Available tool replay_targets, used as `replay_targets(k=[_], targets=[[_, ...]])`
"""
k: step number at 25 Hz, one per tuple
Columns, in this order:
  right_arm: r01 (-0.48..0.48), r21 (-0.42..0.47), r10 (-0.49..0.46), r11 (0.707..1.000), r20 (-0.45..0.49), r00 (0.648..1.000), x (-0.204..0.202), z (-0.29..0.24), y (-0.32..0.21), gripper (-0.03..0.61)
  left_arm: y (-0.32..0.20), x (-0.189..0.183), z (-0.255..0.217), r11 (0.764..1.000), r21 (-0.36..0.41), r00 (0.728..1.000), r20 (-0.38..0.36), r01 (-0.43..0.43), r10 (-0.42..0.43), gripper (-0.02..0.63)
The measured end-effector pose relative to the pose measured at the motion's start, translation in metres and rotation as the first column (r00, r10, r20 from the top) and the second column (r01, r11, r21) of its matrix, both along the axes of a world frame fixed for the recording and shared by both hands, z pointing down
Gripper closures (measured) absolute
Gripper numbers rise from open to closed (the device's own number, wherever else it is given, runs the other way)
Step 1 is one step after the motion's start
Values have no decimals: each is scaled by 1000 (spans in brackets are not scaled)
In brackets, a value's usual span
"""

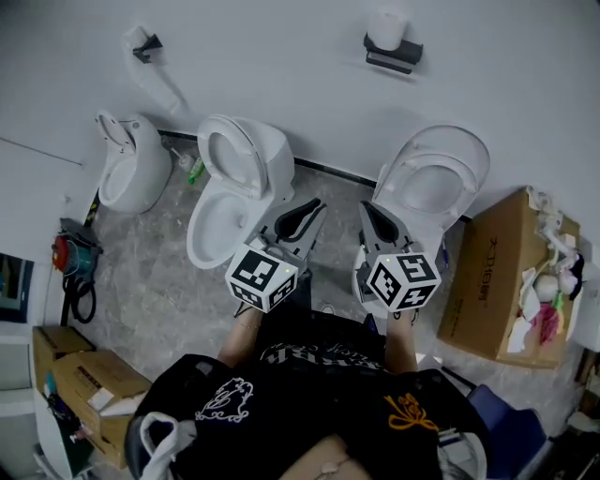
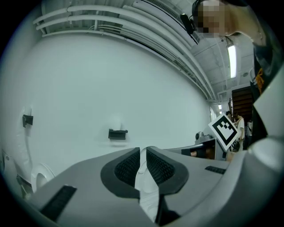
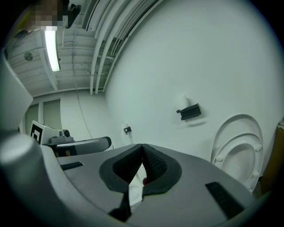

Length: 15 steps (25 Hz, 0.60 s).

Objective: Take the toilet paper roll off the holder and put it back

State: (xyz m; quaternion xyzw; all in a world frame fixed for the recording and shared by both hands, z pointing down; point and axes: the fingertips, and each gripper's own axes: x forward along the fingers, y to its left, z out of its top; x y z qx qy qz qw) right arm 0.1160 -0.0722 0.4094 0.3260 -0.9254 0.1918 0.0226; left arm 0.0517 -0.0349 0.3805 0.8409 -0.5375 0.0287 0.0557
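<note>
Roll (image 1: 385,28) sits on the wall holder (image 1: 394,60). Below the holder, a toilet (image 1: 469,159) stands ahead of the left tongs (image 1: 317,204), barely parted and empty, and the right tongs (image 1: 365,206), clenched and empty.

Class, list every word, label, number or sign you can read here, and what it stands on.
None reads clearly.
Cardboard box: dark print on its side, too blurred to read.
Black shirt: pale lettering, too blurred.
Left marker cube, right marker cube: square patterns, no words.

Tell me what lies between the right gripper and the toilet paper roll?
In the head view, mostly bare wall separates the right gripper from the toilet paper roll; an open toilet stands alongside.
</note>
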Motion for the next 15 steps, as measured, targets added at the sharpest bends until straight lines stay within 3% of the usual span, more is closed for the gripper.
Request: replay_targets(k=[8,15], targets=[[-112,15,112,994,-21,993,0,5,-67,563,-75,-9,9,995,7,995,-3,-101,101,569],[-200,30,201,979,-45,979,-40,3,-153,563,-168,-44,6,979,21,979,23,-205,204,569]])
